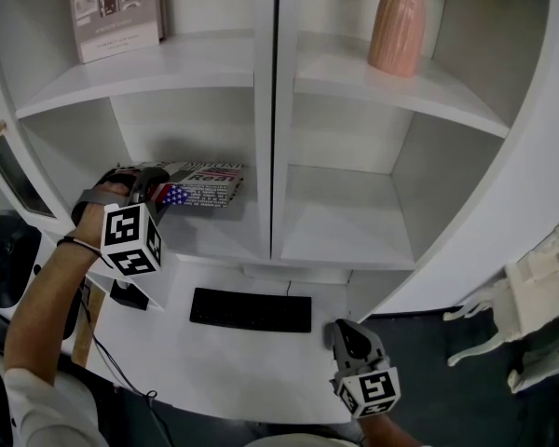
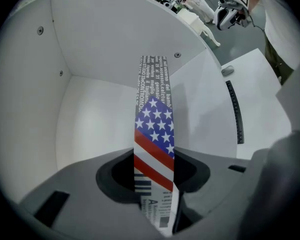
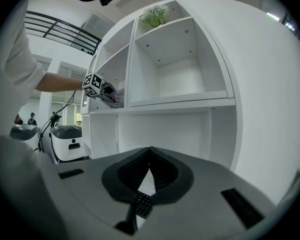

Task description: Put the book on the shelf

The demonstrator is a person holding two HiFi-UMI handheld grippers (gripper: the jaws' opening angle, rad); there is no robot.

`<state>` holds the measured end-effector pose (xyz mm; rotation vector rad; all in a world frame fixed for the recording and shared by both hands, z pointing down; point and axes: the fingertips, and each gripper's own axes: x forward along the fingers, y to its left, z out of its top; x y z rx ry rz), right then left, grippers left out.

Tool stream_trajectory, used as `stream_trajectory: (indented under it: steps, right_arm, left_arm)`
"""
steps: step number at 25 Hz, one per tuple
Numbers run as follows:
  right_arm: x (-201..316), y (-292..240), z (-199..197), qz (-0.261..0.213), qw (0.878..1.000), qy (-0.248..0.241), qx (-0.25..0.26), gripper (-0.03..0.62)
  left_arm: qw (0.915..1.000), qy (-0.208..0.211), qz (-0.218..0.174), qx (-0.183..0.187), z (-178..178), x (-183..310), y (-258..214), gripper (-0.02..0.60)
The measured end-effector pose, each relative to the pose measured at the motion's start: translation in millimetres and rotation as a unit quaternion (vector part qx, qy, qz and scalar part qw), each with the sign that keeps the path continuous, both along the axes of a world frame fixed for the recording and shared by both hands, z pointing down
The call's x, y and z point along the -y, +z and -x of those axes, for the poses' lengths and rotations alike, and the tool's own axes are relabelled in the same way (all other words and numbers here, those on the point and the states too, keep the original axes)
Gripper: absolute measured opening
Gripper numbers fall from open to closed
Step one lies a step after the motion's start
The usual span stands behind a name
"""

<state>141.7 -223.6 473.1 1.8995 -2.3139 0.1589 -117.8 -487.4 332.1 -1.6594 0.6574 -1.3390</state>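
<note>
The book [image 1: 203,185], its cover printed with stars, stripes and text, lies nearly flat inside the lower left compartment of the white shelf unit [image 1: 265,119]. My left gripper [image 1: 164,192] is shut on its near edge. In the left gripper view the book [image 2: 153,129] runs edge-on from between the jaws toward the compartment's back wall. I cannot tell whether it rests on the shelf board. My right gripper [image 1: 345,331] hangs low over the white desk [image 1: 261,361], shut and empty, its tips meeting [image 3: 150,154].
A black keyboard [image 1: 252,309] lies on the desk below the shelves. A pink vase [image 1: 398,21] stands on the upper right shelf and a framed print [image 1: 116,9] leans on the upper left one. A white toy-like figure [image 1: 531,296] sits at the right.
</note>
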Motion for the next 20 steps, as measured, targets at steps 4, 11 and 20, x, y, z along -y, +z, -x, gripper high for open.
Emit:
stream_trajectory:
  steps: [4, 11, 20]
  right_arm:
    - [2, 2, -4, -0.001, 1.000, 0.002, 0.003, 0.003]
    - [4, 5, -5, -0.001, 1.000, 0.001, 0.007, 0.003]
    - [5, 4, -10, 0.000, 1.000, 0.005, 0.008, 0.003]
  left_arm:
    - [0.9997, -0.004, 0.019, 0.012, 1, 1, 2, 0.156]
    - [0.9966, -0.009, 0.066, 0.048, 6, -2, 15, 0.179]
    - [0.9870, -0.011, 0.138, 0.082, 9, -7, 29, 0.238]
